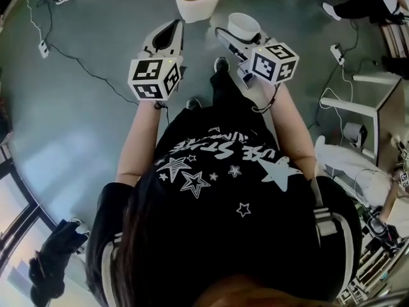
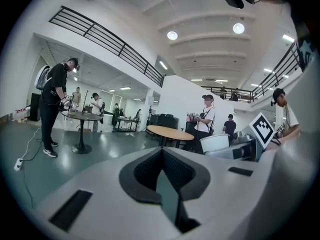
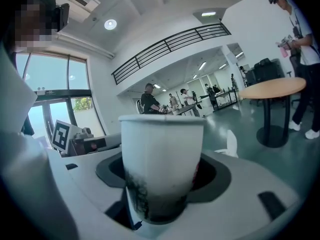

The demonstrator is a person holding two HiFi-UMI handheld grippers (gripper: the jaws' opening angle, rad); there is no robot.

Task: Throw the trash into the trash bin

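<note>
A white paper cup [image 1: 244,23] with dark stains low on its wall [image 3: 161,159] stands upright between the jaws of my right gripper [image 1: 239,38], which is shut on it [image 3: 160,186]. A cream-coloured open trash bin [image 1: 192,10] stands on the floor just beyond both grippers, ahead and slightly left of the cup. My left gripper [image 1: 177,25] is held level beside the right one, its tips together with nothing between them [image 2: 161,156]. From the left gripper view the cup [image 2: 215,143] shows at the right.
The floor is grey-green. Cables and a power strip [image 1: 43,47] lie at the left, another strip [image 1: 337,53] at the right. White furniture [image 1: 377,101] stands at the right. A round wooden table [image 2: 165,131] and several people stand farther off.
</note>
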